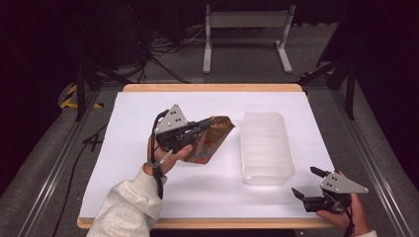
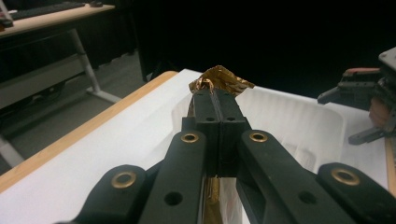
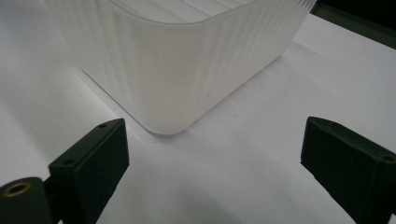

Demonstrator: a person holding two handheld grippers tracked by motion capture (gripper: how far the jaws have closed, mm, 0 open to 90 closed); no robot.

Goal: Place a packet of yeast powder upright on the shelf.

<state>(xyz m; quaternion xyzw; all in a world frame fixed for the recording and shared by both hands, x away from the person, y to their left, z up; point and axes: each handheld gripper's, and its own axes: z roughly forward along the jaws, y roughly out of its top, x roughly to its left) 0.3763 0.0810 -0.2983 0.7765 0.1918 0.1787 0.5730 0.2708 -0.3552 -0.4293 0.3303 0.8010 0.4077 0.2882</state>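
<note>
A gold-brown foil snack bag [image 1: 211, 138] hangs in the air left of a translucent white ribbed bin [image 1: 266, 146] in the high view. My left gripper [image 1: 206, 122] is shut on the bag's top edge, and the crumpled foil [image 2: 222, 79] sticks out past the closed jaws in the left gripper view, with the bin [image 2: 299, 126] behind it. My right gripper [image 1: 309, 182] stands open near the table's front right corner, nothing between its fingers. In the right gripper view the bin's near corner [image 3: 177, 70] lies just ahead of the wide-apart jaws.
A white sheet [image 1: 148, 187] covers the wooden table [image 1: 212, 88]. A white desk frame [image 1: 247, 29] and cables stand on the floor beyond the table. In the left gripper view, the other gripper [image 2: 369, 102] shows at the right edge.
</note>
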